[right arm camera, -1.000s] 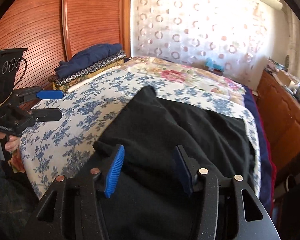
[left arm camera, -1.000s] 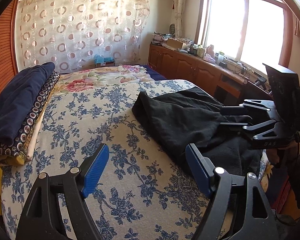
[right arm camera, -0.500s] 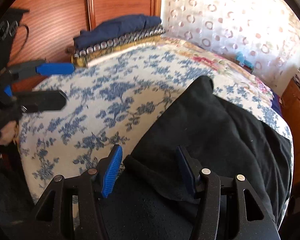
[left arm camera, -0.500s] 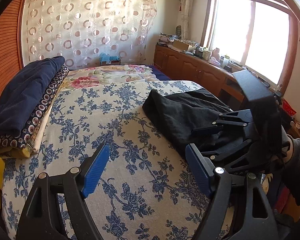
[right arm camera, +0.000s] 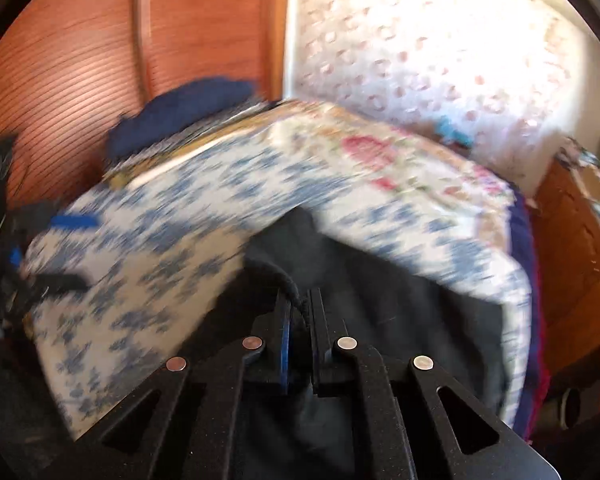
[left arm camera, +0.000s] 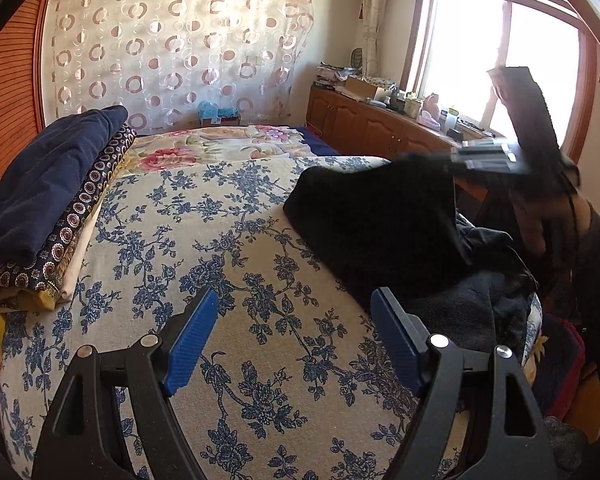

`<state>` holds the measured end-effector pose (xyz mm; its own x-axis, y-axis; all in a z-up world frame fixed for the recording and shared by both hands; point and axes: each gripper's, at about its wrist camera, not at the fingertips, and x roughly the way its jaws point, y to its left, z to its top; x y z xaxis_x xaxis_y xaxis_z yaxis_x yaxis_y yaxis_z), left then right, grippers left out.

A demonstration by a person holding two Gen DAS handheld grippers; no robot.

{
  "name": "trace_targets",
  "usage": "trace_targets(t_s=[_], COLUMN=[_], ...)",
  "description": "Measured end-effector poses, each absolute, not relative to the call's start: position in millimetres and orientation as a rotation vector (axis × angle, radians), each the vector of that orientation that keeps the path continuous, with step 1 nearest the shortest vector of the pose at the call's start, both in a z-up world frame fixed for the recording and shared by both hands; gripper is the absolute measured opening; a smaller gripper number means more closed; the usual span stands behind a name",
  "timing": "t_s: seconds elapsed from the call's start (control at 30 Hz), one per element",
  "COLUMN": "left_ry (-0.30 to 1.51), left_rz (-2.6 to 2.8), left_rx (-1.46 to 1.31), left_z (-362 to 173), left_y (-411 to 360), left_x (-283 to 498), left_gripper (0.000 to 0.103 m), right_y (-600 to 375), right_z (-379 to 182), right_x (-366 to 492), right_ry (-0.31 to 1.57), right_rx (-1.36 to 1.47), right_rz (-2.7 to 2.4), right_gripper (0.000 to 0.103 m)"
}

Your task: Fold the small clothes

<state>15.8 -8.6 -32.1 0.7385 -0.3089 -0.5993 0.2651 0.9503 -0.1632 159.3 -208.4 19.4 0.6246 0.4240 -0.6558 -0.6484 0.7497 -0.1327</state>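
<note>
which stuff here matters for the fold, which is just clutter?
In play: black fabric garment, edge pinched by just-closed right gripper; open left gripper.
Clutter: folded navy and patterned clothes stack, wooden cabinet, circle-print curtain.

Matt black cloth garment (left arm camera: 380,224), printed cotton bedspread (left arm camera: 236,240)

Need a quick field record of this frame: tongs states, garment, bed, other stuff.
left tongs: open, nothing between the pads, over the bedspread
right tongs: jaws have just been closing; now shut on an edge of the black garment
black garment: on the bed's window side, one edge lifted by the right tongs
bedspread: blue floral, mostly bare in the middle
folded stack: navy piece on top, at the wardrobe side
view quality: right wrist view motion-blurred
</note>
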Motion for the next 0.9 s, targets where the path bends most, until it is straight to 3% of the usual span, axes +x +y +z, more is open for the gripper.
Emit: trace_targets(t_s=[0.33,0.4,0.57,0.9], left_ry=[0.685,0.69,0.703,0.708], left_rz=[-0.321,-0.322,-0.326,-0.354], left_rx=[-0.066,-0.067,-0.066,-0.063], left_z=[-37.3,-38.9,-42.5,-42.7], left_y=[-10.6,-11.2,-13.4,-24.8], left_x=[17.1,17.3,18.9,24.3], left_gripper=[0.08,0.08,0.08,0.08], right_y=[-267.1,-269.0,-268.2,-308.6], right_z=[20.7,10.8,10.3,-14.6], right_x=[280.6,290.8,279.1,174.4], right_ry=[0.73,0.768,0.748,0.762], right_rx=[-0.291,-0.289,-0.281,-0.244], right_rz=[0.232,0.19,0.194,0.385], right_gripper=[0.007,0.025,0.051,0.051])
